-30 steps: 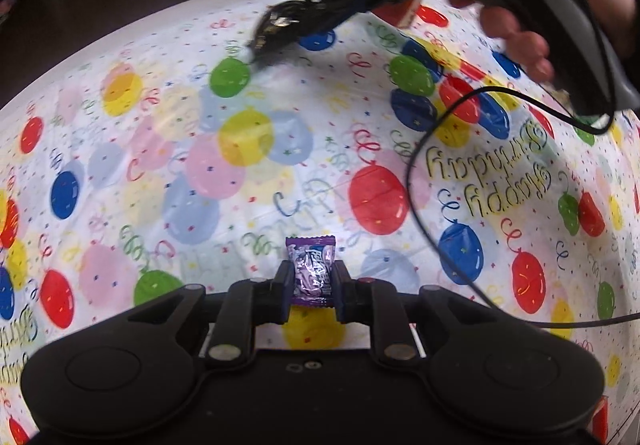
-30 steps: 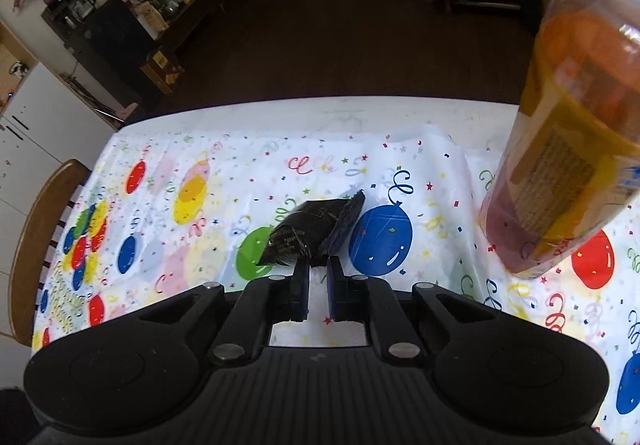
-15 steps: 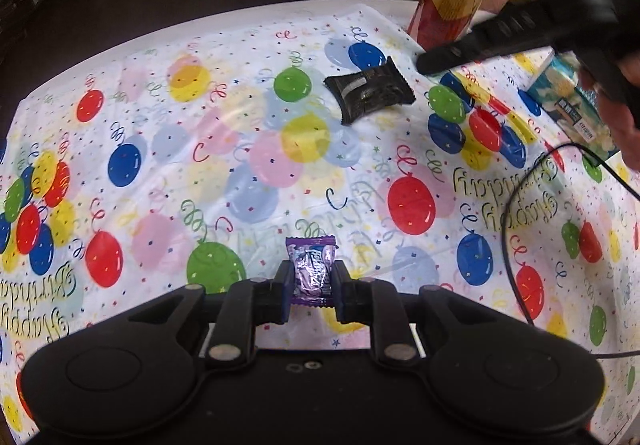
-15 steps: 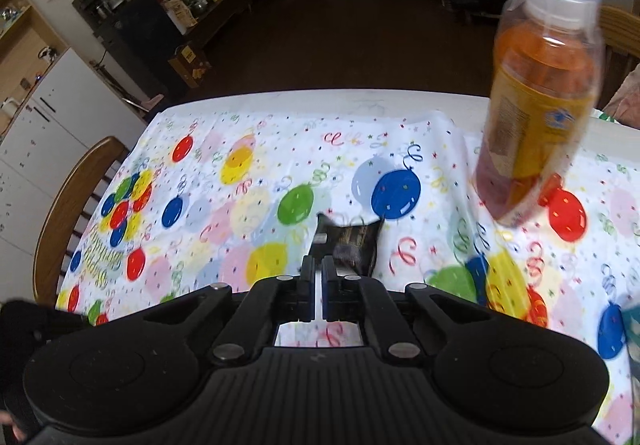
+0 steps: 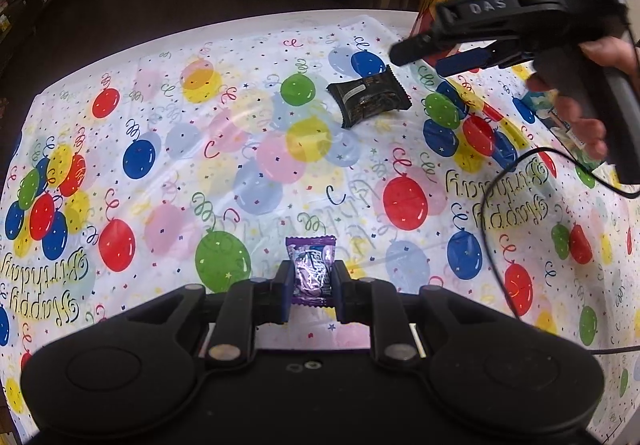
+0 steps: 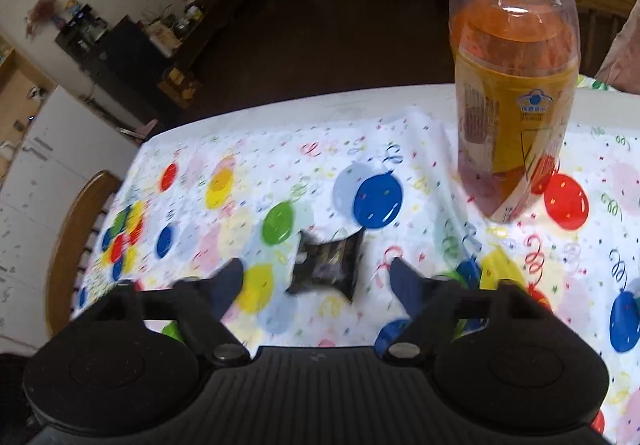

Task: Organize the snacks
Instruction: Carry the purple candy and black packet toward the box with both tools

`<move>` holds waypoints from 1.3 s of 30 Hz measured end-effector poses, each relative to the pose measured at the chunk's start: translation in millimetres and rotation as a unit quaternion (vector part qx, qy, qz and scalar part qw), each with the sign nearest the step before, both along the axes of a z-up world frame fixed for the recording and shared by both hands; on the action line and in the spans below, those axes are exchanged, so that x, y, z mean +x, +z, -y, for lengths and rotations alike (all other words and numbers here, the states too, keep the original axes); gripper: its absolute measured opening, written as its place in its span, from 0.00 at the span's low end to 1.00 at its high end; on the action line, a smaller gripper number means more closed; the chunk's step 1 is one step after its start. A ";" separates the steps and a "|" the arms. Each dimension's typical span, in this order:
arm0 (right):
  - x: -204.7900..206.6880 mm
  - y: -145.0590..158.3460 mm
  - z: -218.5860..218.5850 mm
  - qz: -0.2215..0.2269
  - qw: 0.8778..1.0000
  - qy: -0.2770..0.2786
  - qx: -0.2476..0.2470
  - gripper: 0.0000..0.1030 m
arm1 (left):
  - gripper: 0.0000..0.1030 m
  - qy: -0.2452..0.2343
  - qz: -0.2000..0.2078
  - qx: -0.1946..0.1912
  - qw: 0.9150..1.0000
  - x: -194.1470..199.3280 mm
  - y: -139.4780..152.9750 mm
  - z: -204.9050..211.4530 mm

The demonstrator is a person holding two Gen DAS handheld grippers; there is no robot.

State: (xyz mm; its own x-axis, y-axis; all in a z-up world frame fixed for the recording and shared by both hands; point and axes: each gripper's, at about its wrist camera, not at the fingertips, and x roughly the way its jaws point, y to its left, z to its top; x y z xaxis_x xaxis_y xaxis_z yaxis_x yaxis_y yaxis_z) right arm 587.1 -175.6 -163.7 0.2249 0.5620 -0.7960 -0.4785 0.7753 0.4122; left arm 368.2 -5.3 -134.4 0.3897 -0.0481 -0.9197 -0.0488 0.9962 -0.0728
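The small purple candy (image 5: pixel 311 271), in a shiny crinkled foil wrapper, sits upright, pinched between the two fingers of the left tool (image 5: pixel 311 291) low above the table (image 5: pixel 248 173). The flat black snack packet (image 6: pixel 328 265), glossy with zigzag ends, lies on the balloon-printed plastic cloth between the widely spread fingers of the right tool (image 6: pixel 316 279). A hand (image 5: pixel 580 97) holds this tool slanted down, and a clear bottle (image 6: pixel 514 85) of orange drink stands near.
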 end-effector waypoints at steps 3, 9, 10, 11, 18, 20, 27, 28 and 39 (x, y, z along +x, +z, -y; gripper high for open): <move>11.0 -14.9 -9.9 -0.013 1.000 -0.009 -0.012 0.79 | 0.17 0.006 -0.002 0.001 1.000 0.9 -1.2 -2.5; 14.6 -34.5 -36.2 -0.009 0.999 -0.002 -0.039 0.79 | 0.17 0.016 -0.006 -0.002 1.000 2.8 -4.3 -7.9; 13.4 -36.6 -40.0 -0.008 0.999 0.000 -0.043 0.79 | 0.17 0.017 -0.006 -0.003 1.000 3.2 -4.9 -8.6; 11.7 -38.1 -43.5 -0.007 0.999 0.003 -0.046 0.79 | 0.17 0.017 -0.007 -0.003 1.000 3.3 -5.4 -9.1; 3.8 -45.2 -58.9 0.014 0.997 0.010 -0.081 0.60 | 0.17 0.022 -0.011 -0.004 1.000 4.4 -7.9 -10.8; 2.5 -44.9 -60.8 0.019 0.996 0.013 -0.084 0.48 | 0.17 0.023 -0.012 -0.003 1.000 4.3 -8.2 -10.6; -5.0 -38.3 -53.3 0.025 0.996 0.010 -0.090 0.46 | 0.17 0.029 -0.008 -0.004 1.000 2.6 -3.8 -11.2; -7.3 -35.5 -50.9 0.024 0.996 0.011 -0.090 0.46 | 0.17 0.029 -0.007 -0.005 1.000 2.1 -2.7 -10.8; -62.0 26.4 -12.3 0.030 0.996 0.021 -0.084 0.46 | 0.17 0.014 0.014 -0.007 1.000 -12.3 22.0 3.8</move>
State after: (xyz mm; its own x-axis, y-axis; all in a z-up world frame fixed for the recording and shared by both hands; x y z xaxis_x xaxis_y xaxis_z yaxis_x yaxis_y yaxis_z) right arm 525.1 -163.3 -137.3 0.2550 0.4327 -0.8647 -0.5315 0.8098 0.2484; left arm 355.9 -9.0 -112.4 0.4165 -0.0502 -0.9077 -0.0744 0.9932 -0.0890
